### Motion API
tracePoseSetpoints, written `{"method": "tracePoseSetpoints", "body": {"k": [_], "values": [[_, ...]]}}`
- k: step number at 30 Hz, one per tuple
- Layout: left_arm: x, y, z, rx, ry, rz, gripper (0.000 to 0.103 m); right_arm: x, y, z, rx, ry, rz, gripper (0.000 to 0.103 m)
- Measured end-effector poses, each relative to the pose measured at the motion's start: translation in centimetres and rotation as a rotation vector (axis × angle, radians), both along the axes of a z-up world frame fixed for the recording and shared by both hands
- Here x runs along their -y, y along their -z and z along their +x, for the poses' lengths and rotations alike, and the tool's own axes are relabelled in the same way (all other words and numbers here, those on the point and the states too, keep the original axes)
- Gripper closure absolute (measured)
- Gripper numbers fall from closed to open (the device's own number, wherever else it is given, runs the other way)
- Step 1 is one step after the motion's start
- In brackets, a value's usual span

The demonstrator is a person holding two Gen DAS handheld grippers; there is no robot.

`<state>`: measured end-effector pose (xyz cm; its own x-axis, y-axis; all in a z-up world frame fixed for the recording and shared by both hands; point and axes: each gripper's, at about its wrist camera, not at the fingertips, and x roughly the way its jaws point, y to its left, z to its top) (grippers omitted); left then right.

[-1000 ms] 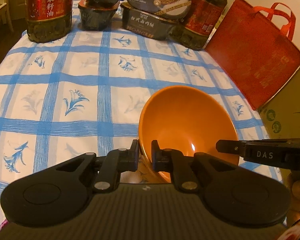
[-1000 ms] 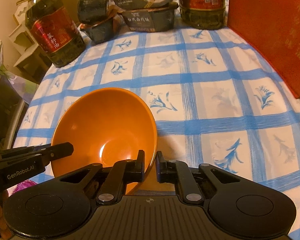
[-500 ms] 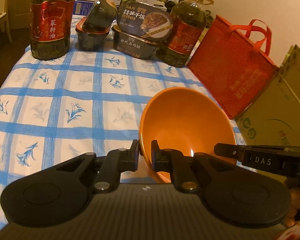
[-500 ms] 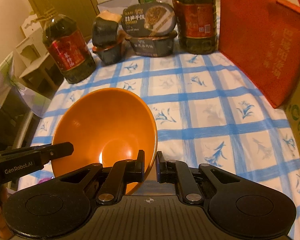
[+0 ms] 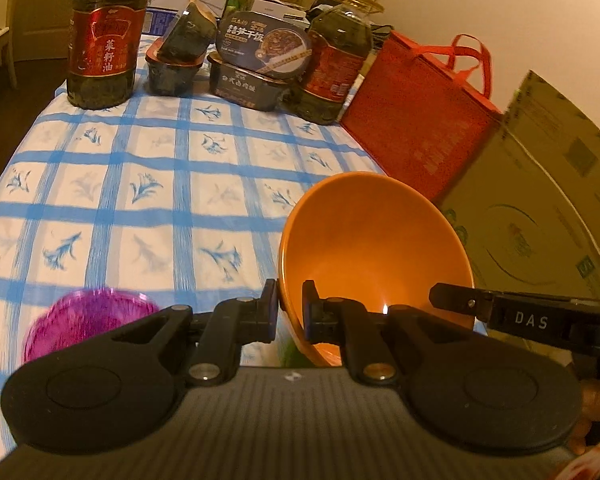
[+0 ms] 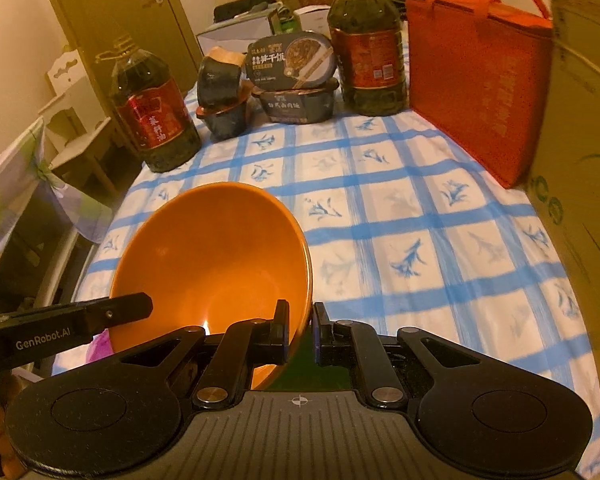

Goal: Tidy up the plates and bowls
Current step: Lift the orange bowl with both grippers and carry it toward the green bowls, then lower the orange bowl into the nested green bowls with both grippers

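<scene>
An orange bowl (image 5: 372, 248) is held in the air above the blue-checked tablecloth (image 5: 148, 184), gripped on both sides. My left gripper (image 5: 290, 312) is shut on its left rim. My right gripper (image 6: 300, 334) is shut on its right rim; the bowl also shows in the right wrist view (image 6: 216, 256). A purple bowl (image 5: 84, 320) sits on the cloth below and left of the left gripper; a sliver of it shows in the right wrist view (image 6: 98, 350). A green object (image 6: 306, 364) lies under the bowl, mostly hidden.
Two oil bottles (image 5: 106, 36) (image 5: 334, 68) and stacked dark food boxes (image 5: 260, 60) stand at the table's far end. A red tote bag (image 5: 420, 120) and a cardboard box (image 5: 540, 200) line the right side. A chair (image 6: 32, 184) stands off the left edge.
Both grippers have lifted the orange bowl higher and pulled back toward the near edge. The purple bowl has come into view below.
</scene>
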<state>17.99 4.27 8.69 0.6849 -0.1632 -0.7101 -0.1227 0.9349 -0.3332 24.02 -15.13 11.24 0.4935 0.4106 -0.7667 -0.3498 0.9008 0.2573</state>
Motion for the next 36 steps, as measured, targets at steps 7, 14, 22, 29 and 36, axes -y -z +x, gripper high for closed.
{"method": "tracePoseSetpoints", "body": {"k": [7,14,22,29,36], "values": [[1.7,-0.1,-4.3,0.010,0.007,-0.007,0.093,1.9,0.2,-4.8,0.009,0.031,0.014,0.092],[3.2,0.4,-8.0,0.002,0.026,-0.010,0.093,3.7,0.7,-9.2,-0.002,0.066,0.029,0.092],[4.5,0.8,-11.3,-0.007,0.049,-0.011,0.093,5.0,1.0,-13.1,-0.002,0.088,0.032,0.092],[5.0,2.0,-13.4,-0.040,0.059,-0.021,0.093,5.6,2.0,-15.6,-0.022,0.092,0.013,0.092],[5.1,2.9,-15.0,-0.067,0.063,-0.029,0.093,5.8,2.8,-17.0,-0.046,0.087,0.013,0.092]]}}
